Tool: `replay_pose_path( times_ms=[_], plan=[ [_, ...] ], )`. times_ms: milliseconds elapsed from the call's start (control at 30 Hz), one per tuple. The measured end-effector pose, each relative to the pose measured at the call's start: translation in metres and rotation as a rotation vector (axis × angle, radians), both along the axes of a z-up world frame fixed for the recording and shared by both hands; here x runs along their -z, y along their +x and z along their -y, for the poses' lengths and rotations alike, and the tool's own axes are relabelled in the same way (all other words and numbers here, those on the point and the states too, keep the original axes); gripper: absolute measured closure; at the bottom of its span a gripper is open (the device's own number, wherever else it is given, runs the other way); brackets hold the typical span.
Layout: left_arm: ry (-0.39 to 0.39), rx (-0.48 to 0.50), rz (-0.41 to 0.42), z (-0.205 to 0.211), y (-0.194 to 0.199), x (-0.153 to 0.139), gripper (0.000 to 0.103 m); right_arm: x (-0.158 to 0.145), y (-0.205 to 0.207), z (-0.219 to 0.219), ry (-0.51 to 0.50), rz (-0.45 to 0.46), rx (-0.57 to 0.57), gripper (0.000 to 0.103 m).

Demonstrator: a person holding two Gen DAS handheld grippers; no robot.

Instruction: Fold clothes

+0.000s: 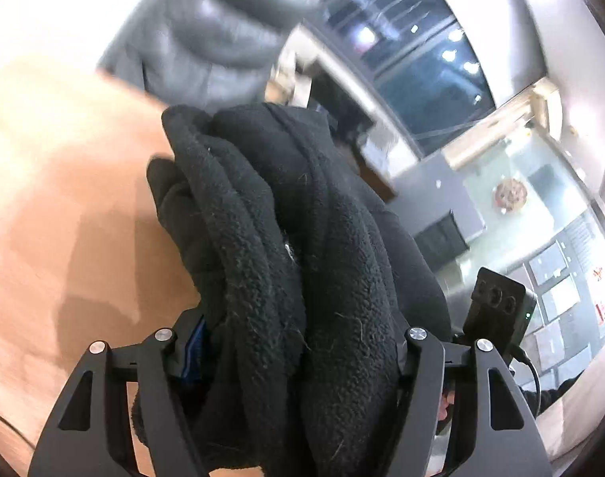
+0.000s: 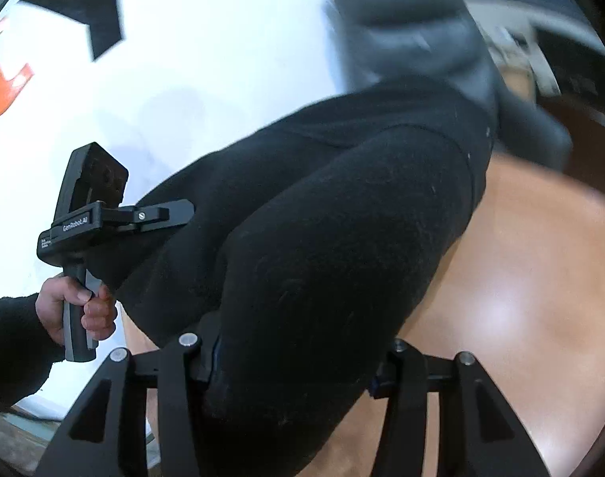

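tongs on both sides clamp bunched black fleece [image 1: 302,238] — left tongs [image 1: 302,342], right tongs [image 2: 298,361] — angled downward above the table [image 2: 521,278].

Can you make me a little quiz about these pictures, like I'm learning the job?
1. True or false: the left tongs are clamped on a bunch of black fleece garment.
2. What do the right tongs hold? A) a white towel B) the black fleece garment C) nothing
3. Fill in: the surface under the garment is a smooth ____ tabletop.

Key
1. True. Thick folds of fleece are squeezed between the pads.
2. B. The same dark cloth runs between both tongs.
3. Brown. A grey garment lies blurred at its far end.
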State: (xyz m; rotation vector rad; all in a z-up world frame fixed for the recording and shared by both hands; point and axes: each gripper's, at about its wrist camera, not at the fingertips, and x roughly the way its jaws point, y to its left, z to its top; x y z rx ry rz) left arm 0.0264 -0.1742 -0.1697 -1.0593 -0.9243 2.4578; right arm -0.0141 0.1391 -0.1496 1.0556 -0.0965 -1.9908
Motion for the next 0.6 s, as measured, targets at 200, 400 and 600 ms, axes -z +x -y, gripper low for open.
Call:
replay_pose_path(
  times_ms=[200,400,600],
  plan=[
    [-0.138,-0.039,-0.082,0.107,-0.005,-0.045,0.035,-0.032,-0.013,0.094,-0.118,-0.087,-0.001,0.051],
    [-0.225,-0.044,0.112,0.188,-0.02,0.049,0.035,0.062,-0.01,0.187,-0.096,0.104,0.056,0.049],
    [-0.237,-0.005,0.172,0.215,-0.012,0.12,0.036,0.16,0.034,0.226,0.027,0.241,0.125,0.046]
  ],
)
